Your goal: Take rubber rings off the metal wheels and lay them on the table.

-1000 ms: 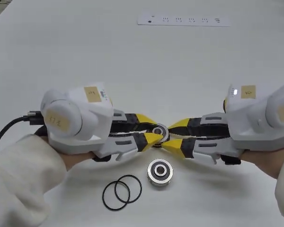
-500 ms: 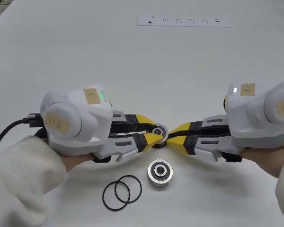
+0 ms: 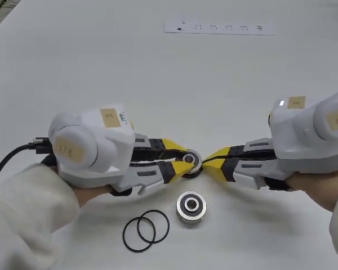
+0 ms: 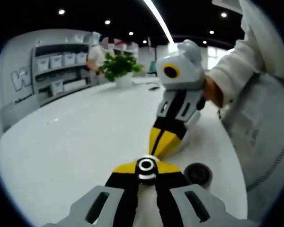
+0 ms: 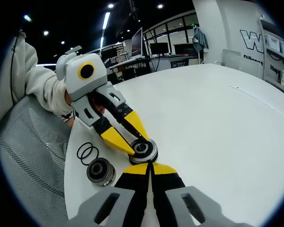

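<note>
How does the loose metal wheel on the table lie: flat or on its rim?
Flat. The loose wheel rests on one face on the table, its centre hole facing up toward the head view.

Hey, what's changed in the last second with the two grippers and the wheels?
The right gripper closed its jaws, from spread to shut, at the rim of the small silver metal wheel. The left gripper still clamps that wheel. The second metal wheel and two black rubber rings lie unmoved.
</note>
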Action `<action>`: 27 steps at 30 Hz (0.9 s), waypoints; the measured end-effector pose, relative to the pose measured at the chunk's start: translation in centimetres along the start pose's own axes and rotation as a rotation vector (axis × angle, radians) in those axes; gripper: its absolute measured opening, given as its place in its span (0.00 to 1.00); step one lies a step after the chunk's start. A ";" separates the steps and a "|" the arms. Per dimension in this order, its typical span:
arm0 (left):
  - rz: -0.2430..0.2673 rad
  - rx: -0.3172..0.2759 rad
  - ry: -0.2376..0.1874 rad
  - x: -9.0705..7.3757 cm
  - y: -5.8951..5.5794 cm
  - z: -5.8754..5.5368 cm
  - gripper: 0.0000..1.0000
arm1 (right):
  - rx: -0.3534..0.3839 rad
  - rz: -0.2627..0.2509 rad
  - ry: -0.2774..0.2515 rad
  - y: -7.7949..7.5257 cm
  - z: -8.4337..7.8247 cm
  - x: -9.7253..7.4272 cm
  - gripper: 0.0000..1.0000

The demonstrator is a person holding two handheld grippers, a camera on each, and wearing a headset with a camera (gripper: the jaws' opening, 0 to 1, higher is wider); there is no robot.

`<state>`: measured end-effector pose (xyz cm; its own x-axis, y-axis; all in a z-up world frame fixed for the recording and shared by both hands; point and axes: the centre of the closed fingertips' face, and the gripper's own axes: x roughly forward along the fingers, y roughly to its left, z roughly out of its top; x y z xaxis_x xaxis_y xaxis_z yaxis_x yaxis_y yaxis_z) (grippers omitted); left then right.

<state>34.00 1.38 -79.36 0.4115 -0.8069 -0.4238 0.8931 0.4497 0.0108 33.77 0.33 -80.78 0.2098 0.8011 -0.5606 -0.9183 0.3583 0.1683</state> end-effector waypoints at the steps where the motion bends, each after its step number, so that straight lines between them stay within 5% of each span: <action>1: 0.000 0.001 0.001 0.0 0.0 0.0 0.14 | 0.008 0.000 0.003 0.0 0.0 0.0 0.00; 7: -0.001 0.002 0.006 0.0 -0.2 0.0 0.14 | 0.164 0.015 -0.024 -0.2 0.1 -0.6 0.00; 19: -0.002 0.007 0.013 -0.1 -0.4 0.0 0.13 | 0.345 0.036 -0.072 -0.1 0.8 -0.8 0.00; 27: 0.005 0.007 0.013 -0.1 -0.4 0.0 0.13 | 0.328 0.027 -0.064 0.3 1.2 -0.6 0.00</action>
<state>33.62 1.24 -79.30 0.4136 -0.7996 -0.4354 0.8924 0.4508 0.0197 33.72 0.53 -79.43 0.2170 0.8375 -0.5015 -0.7691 0.4631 0.4405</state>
